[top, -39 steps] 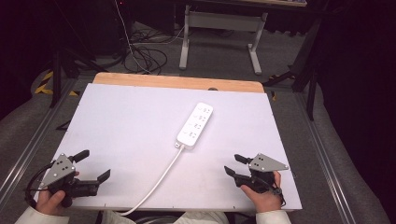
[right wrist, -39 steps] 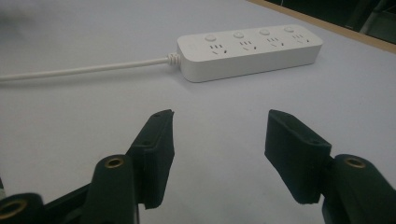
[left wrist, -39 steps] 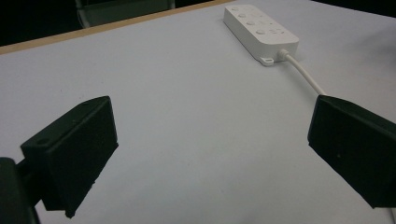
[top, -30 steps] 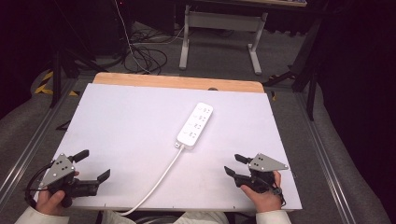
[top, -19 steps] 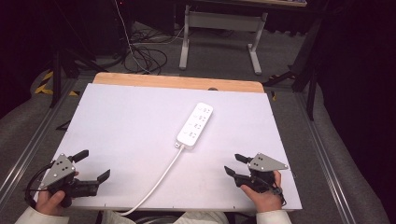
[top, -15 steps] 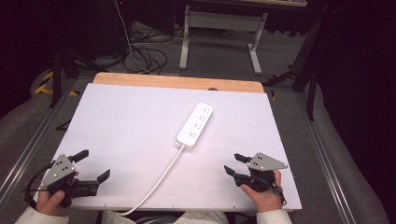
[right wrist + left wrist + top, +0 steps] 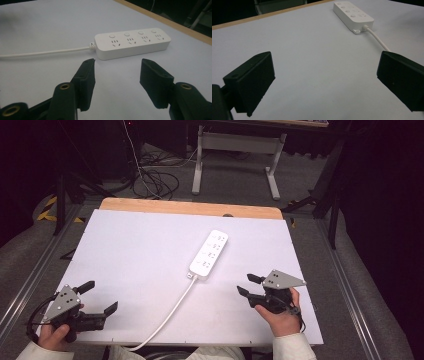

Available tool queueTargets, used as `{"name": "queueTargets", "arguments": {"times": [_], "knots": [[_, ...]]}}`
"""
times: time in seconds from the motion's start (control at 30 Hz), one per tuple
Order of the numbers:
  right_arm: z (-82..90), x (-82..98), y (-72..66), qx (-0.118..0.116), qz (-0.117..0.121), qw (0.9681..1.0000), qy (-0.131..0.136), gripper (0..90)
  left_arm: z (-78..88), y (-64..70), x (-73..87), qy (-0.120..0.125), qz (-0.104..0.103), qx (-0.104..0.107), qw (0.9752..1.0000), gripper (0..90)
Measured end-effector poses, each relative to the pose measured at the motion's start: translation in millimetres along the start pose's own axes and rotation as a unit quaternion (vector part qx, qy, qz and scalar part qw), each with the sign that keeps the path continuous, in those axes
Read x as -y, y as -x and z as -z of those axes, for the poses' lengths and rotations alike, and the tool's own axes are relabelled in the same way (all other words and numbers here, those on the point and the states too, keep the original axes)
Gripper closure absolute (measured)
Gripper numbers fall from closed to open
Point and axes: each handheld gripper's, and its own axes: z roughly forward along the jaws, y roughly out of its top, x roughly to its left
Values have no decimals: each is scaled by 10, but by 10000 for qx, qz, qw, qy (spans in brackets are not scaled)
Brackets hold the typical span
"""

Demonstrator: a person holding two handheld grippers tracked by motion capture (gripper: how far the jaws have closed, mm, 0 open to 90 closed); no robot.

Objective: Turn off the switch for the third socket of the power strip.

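While the power strip [image 7: 209, 253] lies flat near the middle of the bench [image 7: 125, 250], its cord [image 7: 170, 312] trailing back toward the person's edge, the right claw [image 7: 245, 285] sits nearest it, just off the strip's cord end and pointed at it. Its jaws have just been closing a little, yet they stand apart with nothing between them, so it grasps nothing. In the right gripper view the strip [image 7: 132, 43] lies crosswise ahead of the right claw [image 7: 116, 72], its long side facing the jaws, four sockets and four buttons up.

The left claw [image 7: 102, 296] rests well away from the strip, on the side opposite the right one, released and wide, with bare bench between its jaws. From the left claw [image 7: 324, 72] the strip [image 7: 353, 15] shows far off.

The step in hand looks like a reach by the right claw toward the strip. To do it well, bring the claw in low and level, and keep the jaws wide enough to span the strip's narrow width rather than its length. Approach from the cord end or the side, staying clear of the cord so it is not pinched or dragged. Centre the body between the jaws before clenching, since a smooth plastic casing may slip if caught on a corner. The left claw could steady the strip if it slides.
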Motion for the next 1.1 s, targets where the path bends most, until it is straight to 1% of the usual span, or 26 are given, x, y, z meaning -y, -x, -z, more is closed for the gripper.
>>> {"name": "queueTargets", "arguments": {"times": [0.1,0.13,0.17,0.27,0.3,0.43,0.7,0.8,0.97,1.03,1.1], "knots": [[-15,-40,17,-34,-19,10000,-15,473,0,-1,0,1,3,-1,10000,21],[-26,-80,33,-50,23,10000,-26,488,0,-1,0,0,2,0,10000,21],[-26,-80,33,-50,23,10000,-26,488,-1,-1,0,0,1,1,10000,21],[-40,-179,49,-113,-1,9999,-46,491,-5,3,1,7,20,2,10000,21],[-40,-179,49,-113,-1,9999,-46,491,-5,3,1,7,20,2,10000,21],[-76,-293,79,-152,82,9998,-88,498,-9,3,2,8,37,12,10000,21],[-126,-410,100,-143,108,9998,-119,505,-8,-2,3,0,34,2,10000,21],[-147,-482,136,-152,125,9997,-148,513,-7,-1,2,-2,34,1,10000,21],[-157,-529,170,-142,146,9997,-141,518,-7,-2,3,-3,33,1,10000,21],[-178,-552,200,-177,96,9996,-190,564,-9,-3,3,-15,35,5,10000,21],[-192,-578,215,-210,90,9995,-212,638,-11,1,3,-14,47,9,10000,21]]}}
